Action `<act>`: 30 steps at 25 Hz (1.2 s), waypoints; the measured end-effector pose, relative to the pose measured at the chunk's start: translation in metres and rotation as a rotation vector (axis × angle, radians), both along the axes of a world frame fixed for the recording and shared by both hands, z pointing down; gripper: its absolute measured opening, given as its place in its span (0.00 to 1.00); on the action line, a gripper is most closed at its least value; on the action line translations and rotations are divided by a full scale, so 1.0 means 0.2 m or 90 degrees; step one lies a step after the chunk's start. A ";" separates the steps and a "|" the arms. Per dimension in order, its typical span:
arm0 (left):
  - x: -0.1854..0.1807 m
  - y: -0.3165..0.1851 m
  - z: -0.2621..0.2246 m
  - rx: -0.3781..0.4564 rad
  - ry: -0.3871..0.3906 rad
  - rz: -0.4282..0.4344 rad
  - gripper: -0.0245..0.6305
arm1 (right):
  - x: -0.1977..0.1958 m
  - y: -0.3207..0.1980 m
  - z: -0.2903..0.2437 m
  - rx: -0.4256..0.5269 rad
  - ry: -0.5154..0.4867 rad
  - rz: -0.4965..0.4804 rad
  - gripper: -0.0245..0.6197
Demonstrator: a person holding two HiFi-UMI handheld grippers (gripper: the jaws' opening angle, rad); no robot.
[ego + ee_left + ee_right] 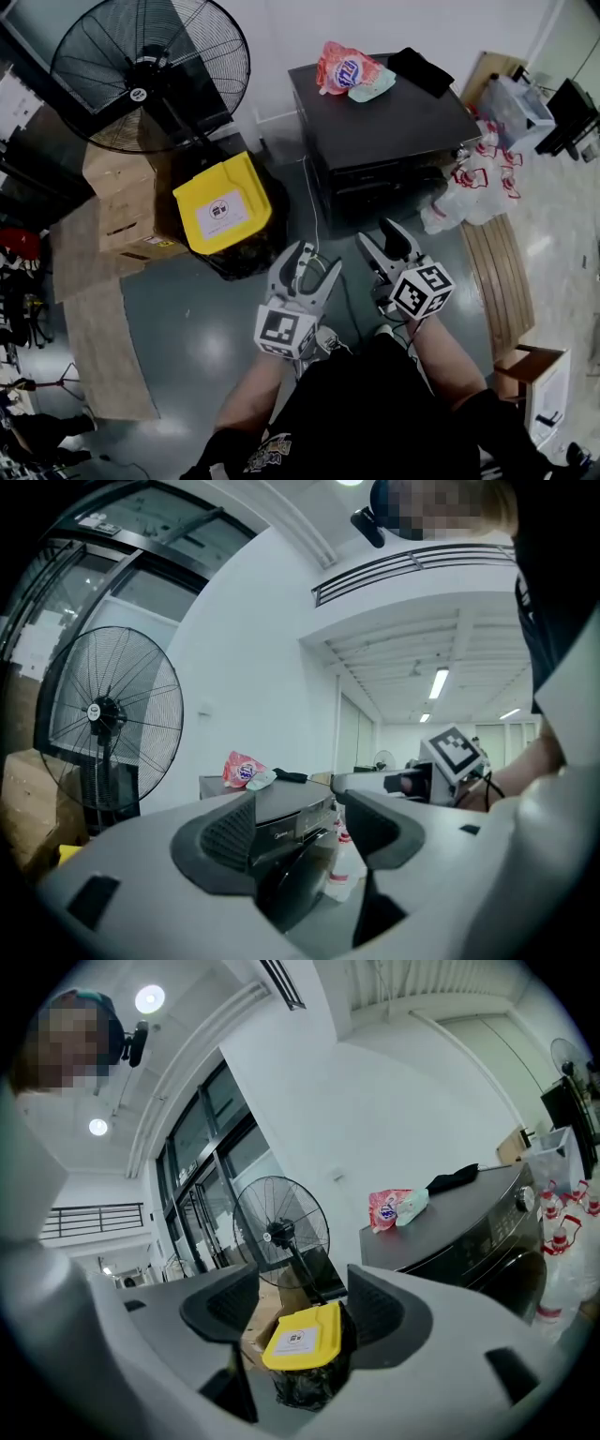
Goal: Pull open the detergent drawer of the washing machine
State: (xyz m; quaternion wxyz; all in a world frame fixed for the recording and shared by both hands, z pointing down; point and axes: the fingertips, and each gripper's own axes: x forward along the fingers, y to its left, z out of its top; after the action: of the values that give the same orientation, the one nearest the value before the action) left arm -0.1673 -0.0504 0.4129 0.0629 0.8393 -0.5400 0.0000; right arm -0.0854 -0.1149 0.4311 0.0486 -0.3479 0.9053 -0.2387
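Your left gripper has its jaws apart with nothing between them; in the left gripper view the washer shows through the gap, well apart from the pads. Your right gripper is likewise spread and empty; its own view looks past the jaws at the yellow bin, which stands left of the washer, so I judge that hand is aimed off target. Both grippers hang short of the washer's front; the drawer has not been reached, and the task has barely begun.

The drawer should sit in the dark band along the top of the washer's front. I cannot pick out its edge in any view, so the first risk is closing on the wrong part of that band; get closer before you commit. A cable runs over the floor by the washer's left front corner; a foot could catch it as you step in. Bottles crowd the washer's right side; a wide swing of the right gripper could knock them. A bag and a black cloth lie on the washer's top near its back; a sharp jerk on the drawer might shake them. Pull evenly, with the pads set fully on the drawer's lip, or they may slip off.
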 end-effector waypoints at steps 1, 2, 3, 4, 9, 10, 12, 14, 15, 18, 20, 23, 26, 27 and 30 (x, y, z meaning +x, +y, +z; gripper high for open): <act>-0.01 -0.01 0.00 0.002 0.000 0.000 0.45 | -0.01 -0.01 0.00 -0.006 -0.004 0.001 0.51; -0.02 -0.02 -0.01 0.003 0.000 0.000 0.45 | -0.02 -0.03 0.01 -0.012 -0.008 0.002 0.51; -0.03 -0.04 -0.01 0.003 -0.001 -0.001 0.45 | -0.03 -0.05 0.02 -0.018 -0.011 0.003 0.51; -0.04 -0.05 -0.01 0.001 -0.001 -0.002 0.45 | -0.04 -0.07 0.03 -0.023 -0.014 0.003 0.52; -0.04 -0.14 0.03 -0.008 -0.001 -0.006 0.45 | -0.05 -0.19 0.11 -0.056 -0.031 0.003 0.52; -0.04 -0.15 0.04 -0.009 -0.002 -0.008 0.45 | -0.05 -0.23 0.13 -0.067 -0.039 0.003 0.52; -0.03 -0.20 0.05 -0.013 -0.003 -0.015 0.45 | -0.04 -0.29 0.19 -0.089 -0.052 0.002 0.53; -0.01 -0.24 0.07 -0.019 -0.004 -0.019 0.45 | -0.03 -0.35 0.25 -0.109 -0.059 0.000 0.54; 0.00 -0.27 0.07 -0.022 -0.005 -0.020 0.45 | -0.02 -0.38 0.28 -0.118 -0.063 -0.001 0.54; 0.03 -0.35 0.10 -0.029 -0.008 -0.022 0.45 | 0.00 -0.48 0.36 -0.150 -0.081 0.001 0.56; 0.05 -0.41 0.12 -0.034 -0.007 -0.025 0.45 | 0.01 -0.54 0.41 -0.173 -0.097 0.004 0.57; 0.08 -0.49 0.15 -0.047 -0.008 -0.030 0.45 | 0.02 -0.63 0.49 -0.206 -0.121 0.006 0.60; 0.10 -0.56 0.19 -0.054 -0.010 -0.029 0.45 | 0.04 -0.71 0.58 -0.247 -0.151 0.009 0.64; 0.11 -0.59 0.20 -0.058 -0.010 -0.031 0.45 | 0.04 -0.74 0.62 -0.263 -0.162 0.010 0.65; 0.12 -0.67 0.22 -0.072 -0.014 -0.037 0.45 | 0.04 -0.82 0.70 -0.310 -0.197 0.013 0.68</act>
State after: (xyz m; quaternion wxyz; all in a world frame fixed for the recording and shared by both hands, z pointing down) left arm -0.1423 -0.1847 0.4563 0.1046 0.8183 -0.5639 0.0379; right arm -0.0770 -0.2781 0.5718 0.1038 -0.3175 0.7997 -0.4989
